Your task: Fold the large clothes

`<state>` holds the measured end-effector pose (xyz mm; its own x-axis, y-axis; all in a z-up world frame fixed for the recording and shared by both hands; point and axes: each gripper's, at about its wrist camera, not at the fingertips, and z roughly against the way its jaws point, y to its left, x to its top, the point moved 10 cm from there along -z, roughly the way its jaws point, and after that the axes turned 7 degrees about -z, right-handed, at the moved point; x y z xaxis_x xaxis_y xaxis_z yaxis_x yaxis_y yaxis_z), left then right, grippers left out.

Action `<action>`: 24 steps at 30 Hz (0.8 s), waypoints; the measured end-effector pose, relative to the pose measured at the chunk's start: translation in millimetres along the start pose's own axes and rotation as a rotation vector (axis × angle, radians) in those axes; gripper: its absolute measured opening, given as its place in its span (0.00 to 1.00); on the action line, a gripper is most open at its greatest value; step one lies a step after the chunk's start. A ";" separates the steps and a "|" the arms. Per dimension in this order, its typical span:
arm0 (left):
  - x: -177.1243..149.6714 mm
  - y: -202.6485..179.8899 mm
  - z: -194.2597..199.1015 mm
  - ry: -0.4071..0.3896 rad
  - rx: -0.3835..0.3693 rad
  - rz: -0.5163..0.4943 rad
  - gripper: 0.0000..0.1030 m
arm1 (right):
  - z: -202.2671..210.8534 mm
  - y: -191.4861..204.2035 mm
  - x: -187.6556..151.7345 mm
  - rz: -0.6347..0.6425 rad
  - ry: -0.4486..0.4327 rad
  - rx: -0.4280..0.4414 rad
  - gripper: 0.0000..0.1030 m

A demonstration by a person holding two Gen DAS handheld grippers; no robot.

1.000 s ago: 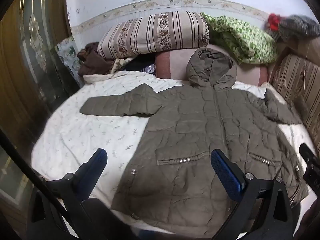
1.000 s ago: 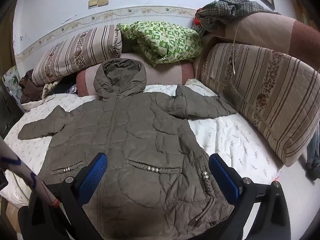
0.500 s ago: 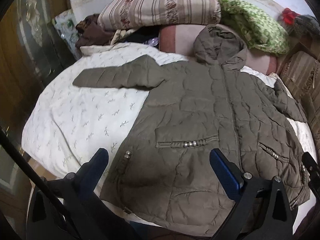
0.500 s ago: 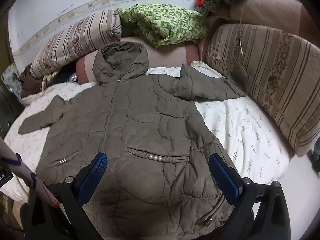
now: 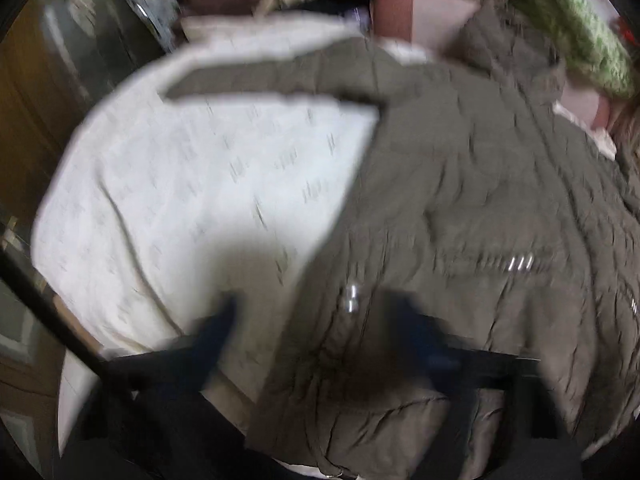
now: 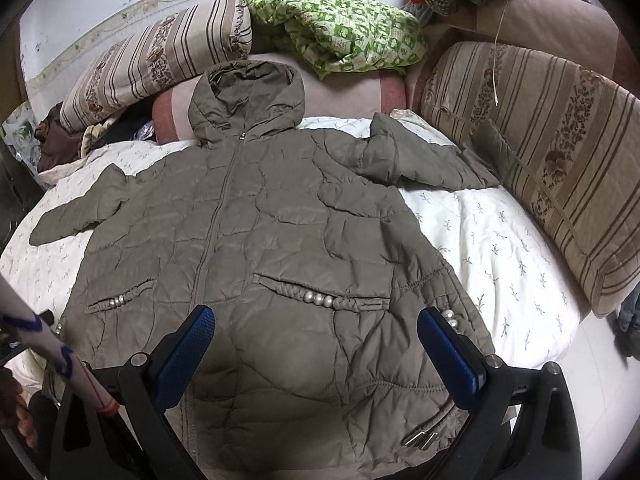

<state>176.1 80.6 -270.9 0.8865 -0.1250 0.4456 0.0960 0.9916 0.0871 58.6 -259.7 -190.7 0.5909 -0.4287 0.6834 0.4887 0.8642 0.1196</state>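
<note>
Olive hooded coat, flat and front-up on the bed, hood toward the pillows, hem cut off below; left tongs blurred, just narrowing astride its side edge, grip indiscernible; right tongs spread above it.

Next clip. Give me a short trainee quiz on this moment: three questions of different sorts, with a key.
1. True or false: the coat lies front up and zipped on the bed sheet.
2. The right claw stands open over which of these? A) a sleeve cuff B) the coat's lower front C) the green blanket
3. Which part of the coat rests against the pink bolster?

Key: 1 true. 2 B. 3 the hood.
</note>
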 end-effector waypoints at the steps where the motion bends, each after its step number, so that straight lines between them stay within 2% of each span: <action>1: -8.6 -3.4 -9.4 0.047 -0.051 0.013 0.24 | 0.2 2.4 -0.4 0.005 0.001 -0.001 1.00; 2: -10.9 -4.0 -9.8 0.042 -0.054 0.019 0.24 | 0.4 5.7 -1.0 0.016 0.002 -0.002 1.00; 4: -14.4 -8.5 -3.4 0.011 -0.013 -0.032 0.21 | 0.1 11.1 -1.7 0.030 0.002 -0.003 1.00; 9: -36.5 -21.1 10.5 0.004 0.040 -0.113 0.20 | 0.6 23.5 -3.9 0.060 0.003 -0.001 1.00; 12: -47.2 -21.1 19.8 0.016 0.049 -0.113 0.20 | -0.4 29.2 -7.3 0.078 0.013 0.005 1.00; 14: -43.3 -17.6 32.3 -0.010 0.053 -0.101 0.20 | -1.0 33.3 -9.1 0.090 0.019 0.006 1.00; 15: -38.4 -13.7 41.5 -0.031 0.058 -0.086 0.23 | -0.3 35.0 -9.7 0.096 0.019 0.009 1.00; 17: -25.3 -9.7 60.4 -0.077 0.058 -0.059 0.36 | 2.6 37.4 -10.3 0.104 0.011 0.013 1.00; 18: -18.9 -8.0 71.4 -0.104 0.057 -0.044 0.47 | 3.9 37.6 -10.0 0.105 0.006 0.012 1.00; 20: -9.3 -6.9 90.0 -0.150 0.065 -0.034 0.52 | 5.9 37.2 -9.5 0.101 0.001 0.014 1.00; 22: -0.8 -8.6 106.8 -0.184 0.089 -0.045 0.65 | 6.4 36.9 -10.2 0.094 0.004 0.018 1.00; 24: 4.6 -12.3 117.2 -0.204 0.100 -0.053 0.69 | 6.5 36.4 -11.6 0.091 0.010 0.021 1.00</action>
<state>125.9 63.8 -165.4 0.7707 -0.1913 0.6078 0.0860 0.9764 0.1982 65.4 -221.5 -189.6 0.6383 -0.3509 0.6852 0.4196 0.9048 0.0725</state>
